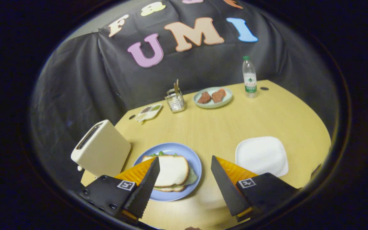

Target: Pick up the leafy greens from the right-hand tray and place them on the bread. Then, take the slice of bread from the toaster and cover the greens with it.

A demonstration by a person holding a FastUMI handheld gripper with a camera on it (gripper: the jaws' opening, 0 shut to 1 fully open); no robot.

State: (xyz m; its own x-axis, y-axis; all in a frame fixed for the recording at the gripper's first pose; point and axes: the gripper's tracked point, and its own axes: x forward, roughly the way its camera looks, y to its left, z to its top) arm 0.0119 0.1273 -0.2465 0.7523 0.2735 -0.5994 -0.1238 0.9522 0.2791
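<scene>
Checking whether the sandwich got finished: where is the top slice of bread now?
In the gripper view, the top slice of bread lies on the greens on the blue plate, beside the toaster, just ahead of the open gripper.

We see a yellow wooden table carrying a cream toaster, a blue plate with the sandwich, and an empty white tray. Farther back stand a pale green plate with two brown pieces, a water bottle, a small wire holder and a little divided dish.
</scene>
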